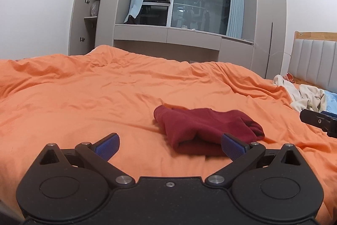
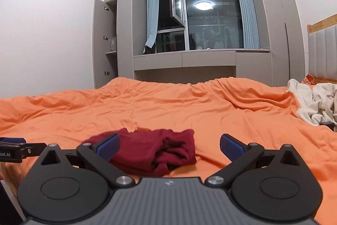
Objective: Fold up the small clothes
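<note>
Left gripper (image 1: 169, 146) hovers low over the bed (image 1: 84, 98), jaws wide apart, nothing between them; its blue pads (image 1: 107, 146) are clear of the fabric on the left side, while the right pad sits just in front of the near edge of the dark red garment (image 1: 206, 130). The garment lies bunched and partly folded on the orange duvet, near the bed's near edge, roughly midway between the two grippers. In the right wrist view the same red garment (image 2: 151, 149) lies ahead and left of centre, its left part behind the left blue pad (image 2: 108, 148). Right gripper (image 2: 169, 147) also hovers low, jaws wide apart, holding nothing. Toward the bed's right edge, near the padded headboard (image 2: 322, 54), a heap of cream clothes (image 2: 311, 104) rests on the duvet, well apart from the red garment. Far side: window (image 2: 210, 18) with pale blue curtains, open wardrobe door (image 2: 100, 41) at left.
</note>
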